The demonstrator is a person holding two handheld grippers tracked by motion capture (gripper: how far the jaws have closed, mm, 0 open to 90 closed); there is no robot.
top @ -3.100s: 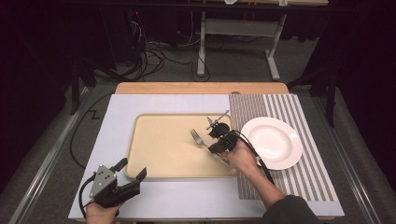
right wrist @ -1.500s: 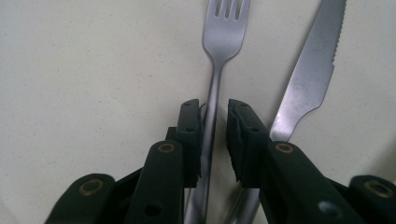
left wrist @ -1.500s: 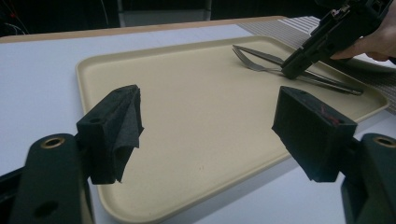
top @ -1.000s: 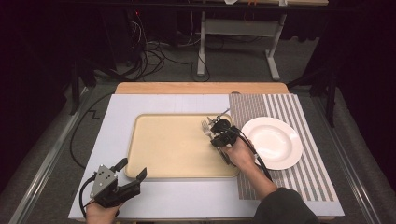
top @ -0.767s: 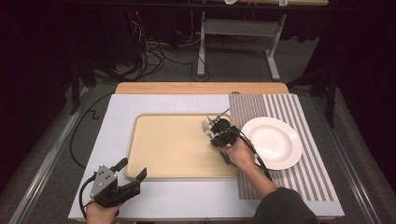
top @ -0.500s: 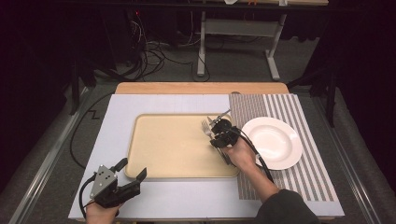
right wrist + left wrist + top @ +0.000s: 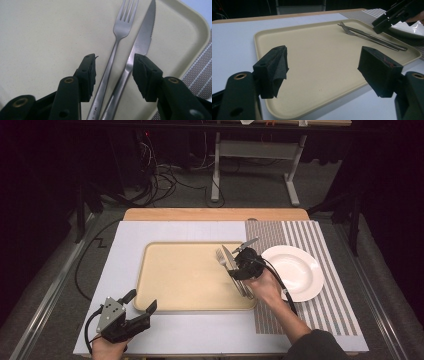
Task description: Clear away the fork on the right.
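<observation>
Steel fork point(image 7: 117, 45), knife point(image 7: 140, 42) between claw point(image 7: 113, 75) jaws

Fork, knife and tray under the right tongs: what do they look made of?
The fork and knife look like brushed steel: grey, with soft streaked reflections, the knife's edge serrated. The tray looks like matte beige plastic with a faintly speckled surface and a rounded raised rim, though coated fibre can't be ruled out.

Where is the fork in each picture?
High view: the fork lies at the right end of the tray, partly under the right gripper.
Left gripper view: fork at upper right, beside the knife.
Right gripper view: fork top centre, handle running down between the open jaws.
Shared landmark: the tray.
</observation>
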